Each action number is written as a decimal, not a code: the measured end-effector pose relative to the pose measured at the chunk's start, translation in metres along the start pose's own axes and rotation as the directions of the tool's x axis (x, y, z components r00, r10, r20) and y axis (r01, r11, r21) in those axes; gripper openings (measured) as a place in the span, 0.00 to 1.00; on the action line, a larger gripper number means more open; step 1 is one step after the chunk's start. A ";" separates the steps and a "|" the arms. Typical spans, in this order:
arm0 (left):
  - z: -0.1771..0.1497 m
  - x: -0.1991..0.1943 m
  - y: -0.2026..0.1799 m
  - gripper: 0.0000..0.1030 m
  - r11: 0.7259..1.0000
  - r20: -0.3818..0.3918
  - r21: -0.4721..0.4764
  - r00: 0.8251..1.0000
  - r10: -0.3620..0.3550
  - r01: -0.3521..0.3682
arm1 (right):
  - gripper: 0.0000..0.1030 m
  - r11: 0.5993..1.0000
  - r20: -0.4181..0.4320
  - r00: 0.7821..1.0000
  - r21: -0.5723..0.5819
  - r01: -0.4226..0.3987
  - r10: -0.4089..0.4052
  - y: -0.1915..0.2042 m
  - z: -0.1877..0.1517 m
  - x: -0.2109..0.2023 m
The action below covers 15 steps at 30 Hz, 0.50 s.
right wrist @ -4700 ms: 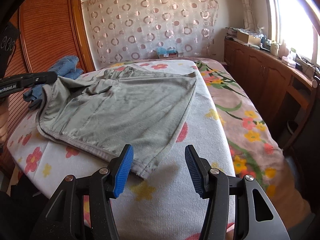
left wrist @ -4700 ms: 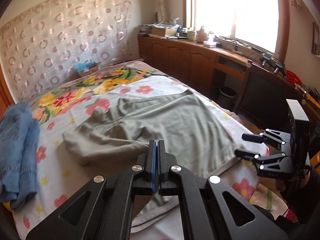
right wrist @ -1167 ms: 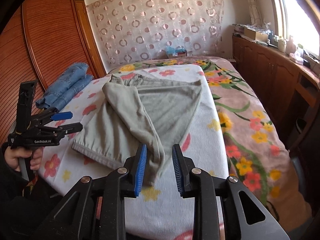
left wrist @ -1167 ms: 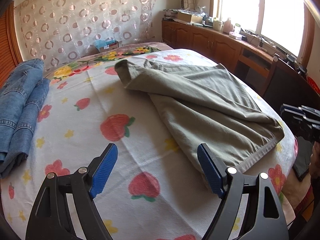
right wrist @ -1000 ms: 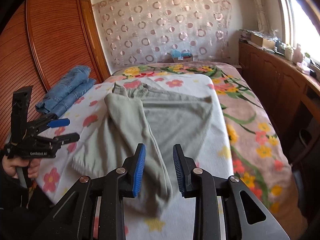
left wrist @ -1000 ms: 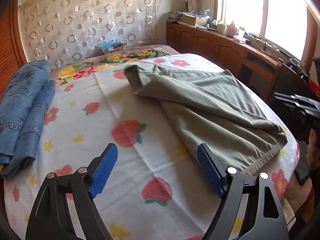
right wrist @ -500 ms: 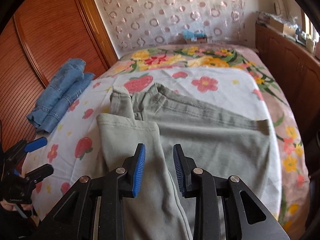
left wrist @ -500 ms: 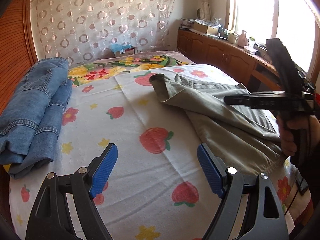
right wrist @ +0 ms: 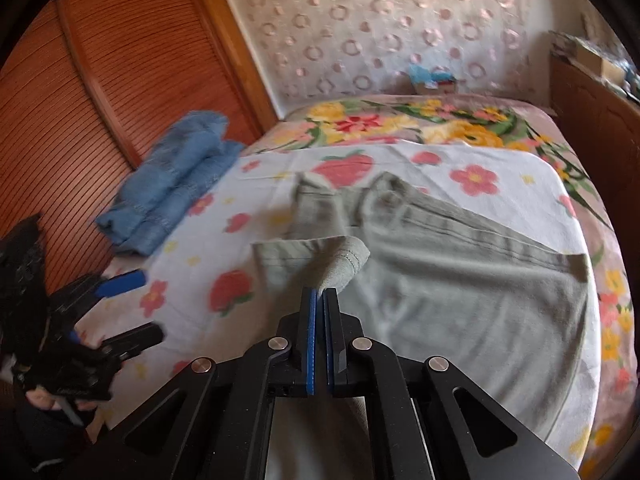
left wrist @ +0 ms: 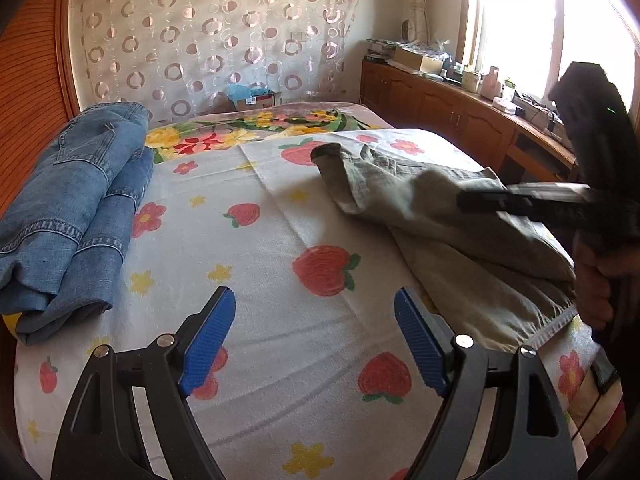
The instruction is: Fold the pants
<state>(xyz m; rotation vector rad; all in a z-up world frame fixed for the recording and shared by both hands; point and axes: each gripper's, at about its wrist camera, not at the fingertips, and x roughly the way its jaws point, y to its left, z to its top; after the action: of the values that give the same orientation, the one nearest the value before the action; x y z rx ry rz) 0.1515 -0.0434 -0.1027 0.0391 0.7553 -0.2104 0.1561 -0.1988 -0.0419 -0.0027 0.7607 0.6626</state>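
The grey-green pants (right wrist: 460,280) are spread on the strawberry-print sheet (left wrist: 260,280) that covers the bed, and this sheet is taken as the landmark. In the right wrist view the right gripper (right wrist: 319,300) is seen clamped almost fully together, with a thin fold of the pants' hem pinched between its blue pads (right wrist: 310,344); the seized cloth is lifted clear of the sheet and draped back over the rest of the garment, which lies on the sheet's window-side half. In the left wrist view the left gripper (left wrist: 316,344) is seen spread wide with nothing between its fingers, held above bare sheet beside the pants' lower hem. The pants (left wrist: 440,232) are shown there bunched into a raised ridge. A stack of folded blue jeans (left wrist: 68,208) is laid at the sheet's edge nearest the wooden slatted wardrobe (right wrist: 100,92), well apart from the pants.
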 end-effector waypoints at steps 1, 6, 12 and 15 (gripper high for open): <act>0.000 -0.001 0.001 0.80 1.000 0.002 -0.002 1.000 0.001 -0.001 | 0.03 0.999 -0.022 1.000 -0.025 -0.022 0.021 0.009 -0.005 0.003; 0.000 -0.005 0.006 0.80 1.000 0.011 -0.010 1.000 0.008 -0.008 | 0.05 0.994 -0.080 0.997 -0.103 -0.030 0.022 0.032 -0.029 0.012; -0.002 -0.007 0.013 0.80 1.000 0.013 -0.026 1.000 0.017 -0.016 | 0.24 0.993 -0.028 1.000 -0.120 0.006 -0.009 0.034 -0.038 -0.002; -0.001 -0.006 0.015 0.80 0.999 0.014 -0.027 1.000 0.018 -0.018 | 0.28 0.989 -0.006 0.999 -0.140 0.042 -0.044 0.035 -0.036 -0.003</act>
<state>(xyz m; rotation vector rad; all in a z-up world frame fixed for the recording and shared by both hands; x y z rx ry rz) 0.1490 -0.0276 -0.1000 0.0187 0.7432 -0.1832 0.1119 -0.1806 -0.0582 -0.1497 0.7201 0.6739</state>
